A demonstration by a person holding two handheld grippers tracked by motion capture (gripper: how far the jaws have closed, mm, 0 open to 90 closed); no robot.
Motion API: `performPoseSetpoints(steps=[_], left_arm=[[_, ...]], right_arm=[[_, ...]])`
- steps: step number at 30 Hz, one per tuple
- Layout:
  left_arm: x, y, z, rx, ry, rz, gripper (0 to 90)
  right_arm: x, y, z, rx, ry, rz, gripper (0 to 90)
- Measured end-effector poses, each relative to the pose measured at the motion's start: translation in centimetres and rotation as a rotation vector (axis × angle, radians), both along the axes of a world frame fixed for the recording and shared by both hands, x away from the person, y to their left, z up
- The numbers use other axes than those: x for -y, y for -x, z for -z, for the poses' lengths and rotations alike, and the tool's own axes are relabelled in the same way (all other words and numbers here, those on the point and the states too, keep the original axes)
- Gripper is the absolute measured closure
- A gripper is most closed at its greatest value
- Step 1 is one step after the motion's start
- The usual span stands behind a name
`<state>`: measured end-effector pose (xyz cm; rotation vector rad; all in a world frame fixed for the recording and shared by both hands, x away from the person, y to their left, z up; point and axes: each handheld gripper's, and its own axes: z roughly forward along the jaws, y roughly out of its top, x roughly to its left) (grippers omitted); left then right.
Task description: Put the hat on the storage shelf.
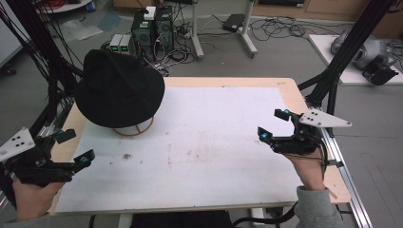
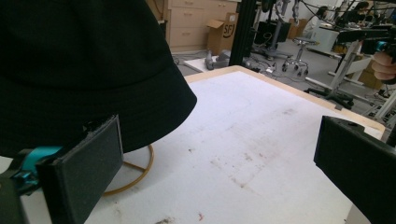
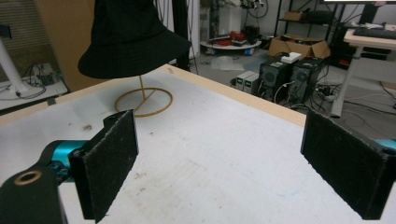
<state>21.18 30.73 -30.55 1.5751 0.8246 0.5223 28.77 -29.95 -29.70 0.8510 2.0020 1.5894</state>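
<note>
A black bucket hat [image 1: 119, 88] rests on a wooden stand with a ring base [image 1: 134, 129] at the table's far left. The left gripper view has the hat [image 2: 79, 60] close above its jaws, and the right gripper view sees the hat [image 3: 130, 39] and ring base [image 3: 144, 101] farther off. My left gripper [image 1: 75, 147] is held open at the table's near left corner, short of the hat. Near the right edge, my right gripper [image 1: 273, 124] is open too, with nothing between its jaws.
The white tabletop [image 1: 199, 142] has a few faint stains and a wooden rim. Black frame struts [image 1: 342, 52] rise at the right, and cables hang at the left. Computer towers [image 1: 152, 28] and table legs stand on the floor beyond.
</note>
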Motion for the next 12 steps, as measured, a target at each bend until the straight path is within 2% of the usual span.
performPoseSetpoints(steps=[2,6,9,12], left_arm=[[0.1,-0.1,0.0,0.003,-0.012,-0.009,1.7],[0.1,-0.6,0.0,0.006,-0.022,-0.014,1.7],[0.2,-1.1,0.1,0.003,-0.012,-0.016,1.7],[0.5,-1.5,0.2,0.002,-0.02,-0.013,1.7]], right_arm=[[0.6,0.2,0.1,-0.017,0.003,0.014,10.4],[1.8,1.1,0.9,-0.02,0.025,0.049,10.4],[2.7,1.2,1.4,-0.04,-0.007,0.073,10.4],[2.7,1.5,1.5,-0.029,0.001,0.071,10.4]])
